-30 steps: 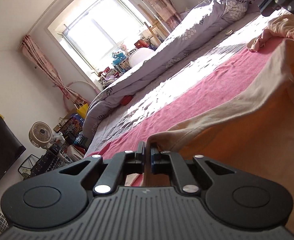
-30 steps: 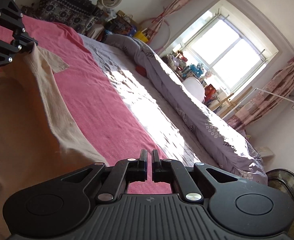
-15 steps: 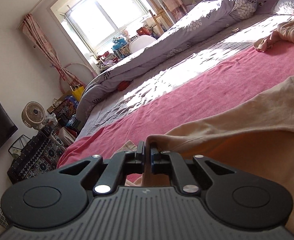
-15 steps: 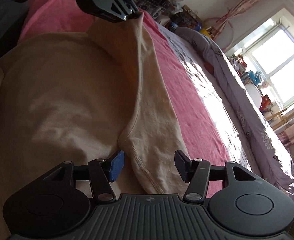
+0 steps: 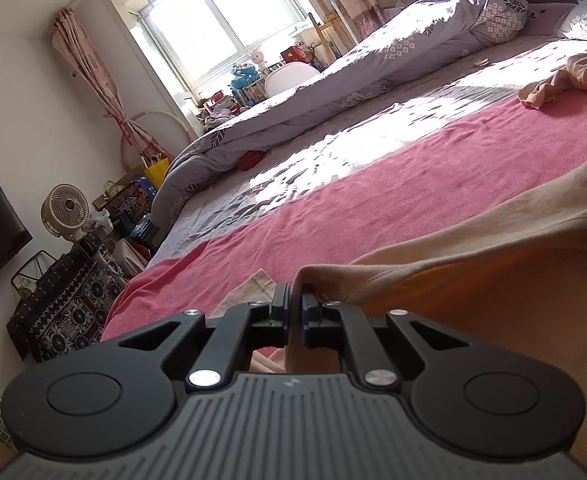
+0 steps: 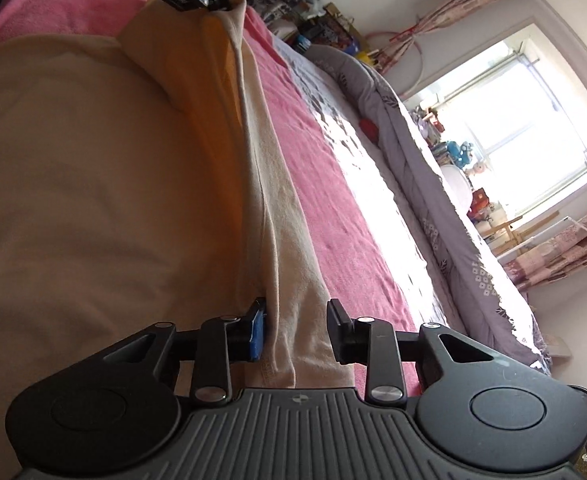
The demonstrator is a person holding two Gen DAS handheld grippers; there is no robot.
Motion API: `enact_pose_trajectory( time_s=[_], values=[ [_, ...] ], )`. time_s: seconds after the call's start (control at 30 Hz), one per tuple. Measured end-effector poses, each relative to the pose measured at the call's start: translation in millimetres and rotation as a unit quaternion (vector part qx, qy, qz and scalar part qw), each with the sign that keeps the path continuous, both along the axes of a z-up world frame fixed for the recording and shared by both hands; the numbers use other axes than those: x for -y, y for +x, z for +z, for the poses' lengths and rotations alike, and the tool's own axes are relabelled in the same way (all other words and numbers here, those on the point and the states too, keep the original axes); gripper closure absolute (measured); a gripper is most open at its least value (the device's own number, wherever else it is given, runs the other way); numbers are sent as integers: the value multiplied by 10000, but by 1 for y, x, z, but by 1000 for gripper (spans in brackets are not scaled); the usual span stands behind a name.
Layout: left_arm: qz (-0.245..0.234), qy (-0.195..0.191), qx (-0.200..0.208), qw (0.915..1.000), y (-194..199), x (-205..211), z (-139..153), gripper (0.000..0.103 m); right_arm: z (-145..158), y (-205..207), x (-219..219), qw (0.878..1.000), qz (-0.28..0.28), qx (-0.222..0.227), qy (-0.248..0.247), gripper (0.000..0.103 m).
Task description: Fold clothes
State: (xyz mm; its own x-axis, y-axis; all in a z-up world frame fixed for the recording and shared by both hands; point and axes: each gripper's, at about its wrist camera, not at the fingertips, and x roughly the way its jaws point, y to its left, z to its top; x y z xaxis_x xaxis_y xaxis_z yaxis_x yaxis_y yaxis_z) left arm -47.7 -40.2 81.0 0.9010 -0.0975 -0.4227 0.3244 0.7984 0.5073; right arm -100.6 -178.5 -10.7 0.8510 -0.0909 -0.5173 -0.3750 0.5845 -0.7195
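Beige garment (image 6: 93,184) lies spread on the pink blanket (image 5: 373,208) that covers the near side of the bed, and one long edge of it is lifted off the blanket into a raised fold. Left gripper (image 5: 292,300) has its jaws pressed together on the corner of that edge, the cloth rising between the pads and draping away to the right. From the right wrist view the same gripper (image 6: 217,2) shows at the top, holding the fabric peak up. Right gripper (image 6: 295,328) sits at the other end of the lifted edge with the hem between its jaws; they are closing, the blue pad (image 6: 258,332) just at the cloth and the other finger apart from it. A second crumpled beige garment (image 5: 565,80) lies near the far right of the blanket, and a grey patterned duvet (image 5: 353,80) runs along the bed's far edge under the window.
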Motion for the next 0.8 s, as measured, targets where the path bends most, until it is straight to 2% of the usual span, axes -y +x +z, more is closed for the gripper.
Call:
enact_pose_trajectory(
  time_s=[0.03, 0.13, 0.2, 0.33, 0.37, 0.43, 0.47, 0.53, 0.63, 0.8],
  values=[
    [5, -17, 6, 10000, 0, 0, 1, 94, -2, -5, -2, 9998, 137, -112, -46, 58],
    [23, -114, 12, 9999, 1, -1, 5, 94, -15, -16, -11, 9981, 470, -153, -378, 54],
    [7, -200, 15, 9998, 0, -2, 10, 94, -24, -13, -15, 9977, 420, 3, -534, 54],
    [-55, -248, 76, 9996, -5, -3, 17, 94, -25, 7, -13, 9988, -5, 231, -435, 55],
    [-58, -232, 85, 9997, -5, -4, 16, 94, -23, 13, -11, 9988, -141, 292, -380, 57],
    [-61, -199, 84, 9997, -5, -4, 16, 93, -18, 21, -5, 9981, -389, 413, -259, 85],
    [-61, -182, 75, 9998, -5, -5, 15, 92, -15, 23, -3, 9977, -470, 452, -174, 89],
    [-48, -104, 66, 9999, -5, -4, 11, 89, -6, 23, 4, 9969, -578, 539, 54, 93],
    [-168, 218, 12, 9996, -8, -1, -2, 86, 7, 19, 13, 9952, -691, 613, 324, 95],
    [-528, 703, -166, 9960, -21, 3, -27, 85, 36, 22, 31, 9891, -983, 462, 996, 95]
  ],
)
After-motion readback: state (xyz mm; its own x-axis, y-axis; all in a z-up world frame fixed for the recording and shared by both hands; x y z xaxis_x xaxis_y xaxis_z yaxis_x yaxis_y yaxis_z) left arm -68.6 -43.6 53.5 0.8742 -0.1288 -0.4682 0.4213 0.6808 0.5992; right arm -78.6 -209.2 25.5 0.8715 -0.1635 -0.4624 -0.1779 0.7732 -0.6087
